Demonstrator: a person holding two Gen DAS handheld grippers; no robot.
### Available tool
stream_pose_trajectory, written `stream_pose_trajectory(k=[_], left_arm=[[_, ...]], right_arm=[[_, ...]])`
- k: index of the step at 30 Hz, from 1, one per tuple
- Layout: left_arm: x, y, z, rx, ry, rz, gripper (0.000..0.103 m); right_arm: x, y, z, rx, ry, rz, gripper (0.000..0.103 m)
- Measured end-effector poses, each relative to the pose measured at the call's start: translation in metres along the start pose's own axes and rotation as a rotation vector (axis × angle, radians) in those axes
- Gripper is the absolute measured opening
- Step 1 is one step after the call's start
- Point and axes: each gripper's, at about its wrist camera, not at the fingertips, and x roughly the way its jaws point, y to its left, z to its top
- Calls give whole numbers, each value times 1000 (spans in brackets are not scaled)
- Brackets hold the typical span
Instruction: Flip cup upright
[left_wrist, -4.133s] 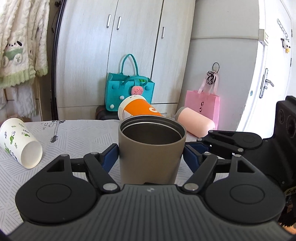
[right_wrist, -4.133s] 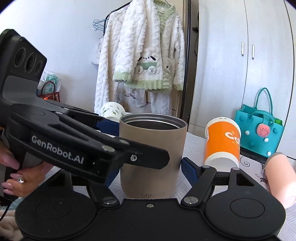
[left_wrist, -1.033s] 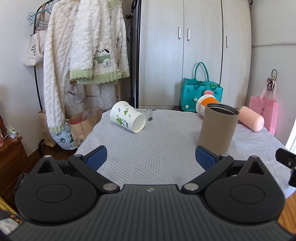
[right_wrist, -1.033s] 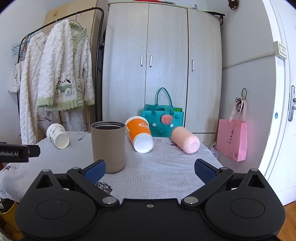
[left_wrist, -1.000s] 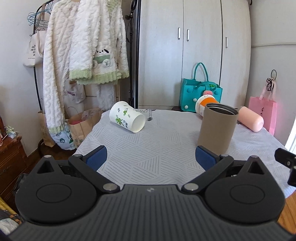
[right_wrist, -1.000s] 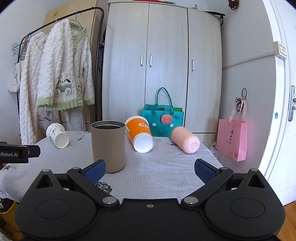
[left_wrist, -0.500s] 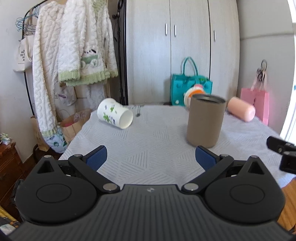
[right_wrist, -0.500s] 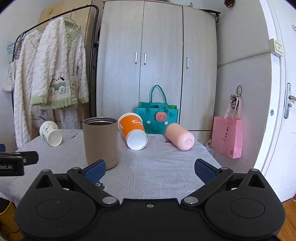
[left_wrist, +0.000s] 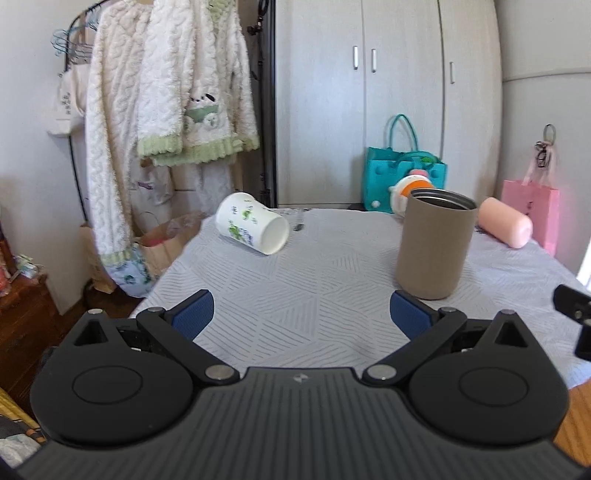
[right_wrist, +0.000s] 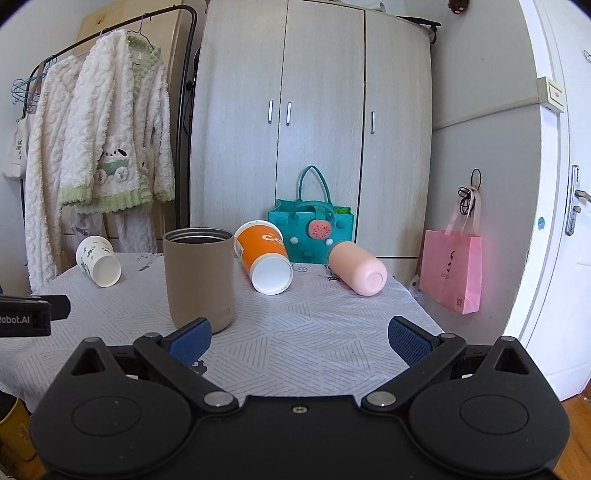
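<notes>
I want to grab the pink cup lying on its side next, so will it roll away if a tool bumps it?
Probably yes. The pink cup lies on its side on the tablecloth, a smooth rounded cylinder with nothing touching it, so a sideways nudge would likely roll it. It lies near the table's right edge, so it might drop off.

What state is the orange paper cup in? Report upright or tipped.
Tipped. The orange paper cup lies on its side on the table, its white circular end facing the right-wrist camera, beside the upright tan tumbler.

Bedroom: wardrobe (right_wrist: 314, 129), hanging robes (right_wrist: 110, 140)
</notes>
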Motion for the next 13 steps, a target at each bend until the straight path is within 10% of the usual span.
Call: stream_pose_trajectory(k=[13], left_arm=[[-6,-5,-2,33,-26,-5,103]], right_arm=[[-1,0,0,-2,0,-4,103]])
